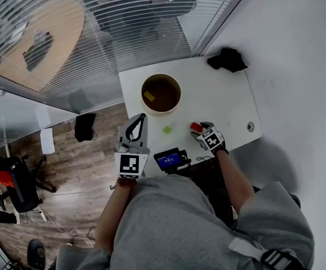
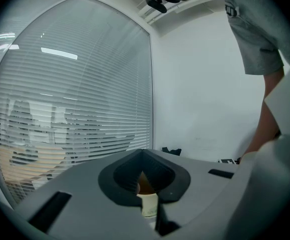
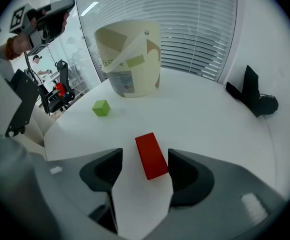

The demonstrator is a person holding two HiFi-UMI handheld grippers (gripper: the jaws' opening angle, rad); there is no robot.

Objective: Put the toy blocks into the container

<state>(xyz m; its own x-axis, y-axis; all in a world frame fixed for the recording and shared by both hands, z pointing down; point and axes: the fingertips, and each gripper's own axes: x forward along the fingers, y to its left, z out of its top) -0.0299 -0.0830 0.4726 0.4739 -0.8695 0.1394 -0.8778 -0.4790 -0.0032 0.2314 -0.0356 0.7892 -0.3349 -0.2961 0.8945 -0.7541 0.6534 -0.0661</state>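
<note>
The right tool (image 3: 143,159) is down at the counter (image 3: 205,119) with its jaws spread wide. The red block (image 3: 151,155) lies flat between them, not yet pinched, a little closer to the right-hand jaw. This looks like the pick-up step for that block. The green block (image 3: 100,107) sits loose on the counter between the red one and the container (image 3: 129,59), which stands upright further back. From the head view, a yellow block (image 1: 148,96) already lies inside the container. The left tool (image 2: 142,153) is held up off the counter, its tips together and nothing gripped; the container shows through the loop of its jaws.

The next move likely calls for closing squarely on the red block's long sides, lifting it clear, then carrying it over the rim to drop it in. The green block would come after.
</note>
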